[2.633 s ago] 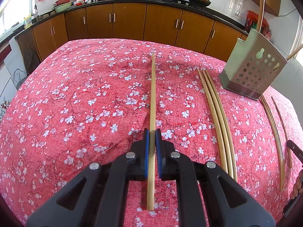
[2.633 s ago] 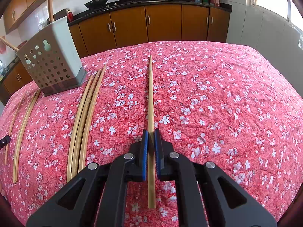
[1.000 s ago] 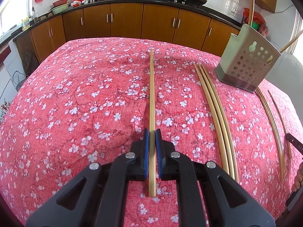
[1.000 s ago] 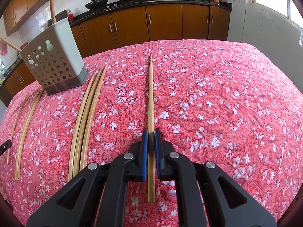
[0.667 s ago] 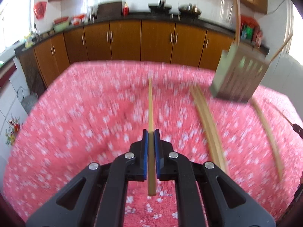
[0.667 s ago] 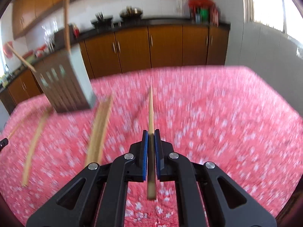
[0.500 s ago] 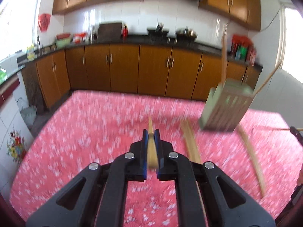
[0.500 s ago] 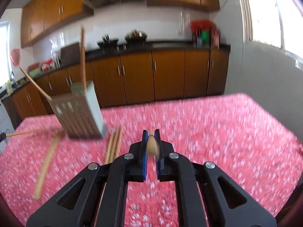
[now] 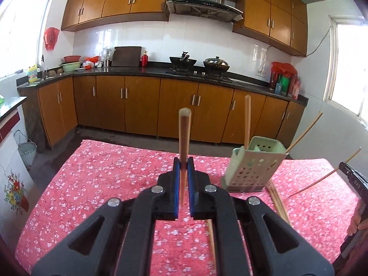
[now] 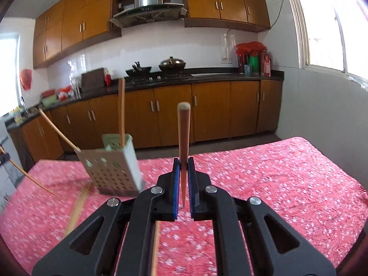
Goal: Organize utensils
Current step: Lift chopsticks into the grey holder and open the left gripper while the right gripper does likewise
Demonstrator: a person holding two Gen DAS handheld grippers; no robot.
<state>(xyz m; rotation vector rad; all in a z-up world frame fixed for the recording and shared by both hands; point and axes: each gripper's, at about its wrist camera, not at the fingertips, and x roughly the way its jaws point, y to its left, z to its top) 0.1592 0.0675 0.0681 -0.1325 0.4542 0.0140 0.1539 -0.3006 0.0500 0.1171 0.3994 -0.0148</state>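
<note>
**Two chopsticks lifted, holder waiting between them**

Kitchen cabinets and a dark worktop with pans form the backdrop; in front lies the counter (image 9: 96, 184), covered in a red flowered cloth. Each hand-held gripper is clamped on one chopstick: the left hand-held gripper (image 9: 183, 181) pinches its chopstick (image 9: 184, 138) near the thin end, the thick end pointing up and away, and the right hand-held gripper (image 10: 183, 179) grips its own chopstick (image 10: 183, 135) the same way. Both sticks are in the air, clear of the cloth.

The green perforated holder (image 9: 253, 170) stands on the cloth, to the right in the left view and to the left in the right view, so it sits between the two hands. To finish the step well, each stick probably needs to be tipped thin end down over the open top, lowered until it is well inside, and only then released. Taking turns would keep the hands from meeting over the small opening.

Things in the way: a chopstick already standing in the holder (image 9: 247, 119) and another leaning out over its rim (image 9: 303, 131), which an incoming stick could knock. A bundle of loose chopsticks (image 9: 277, 200) lies on the cloth just beside the holder's base, not yet collected.
</note>
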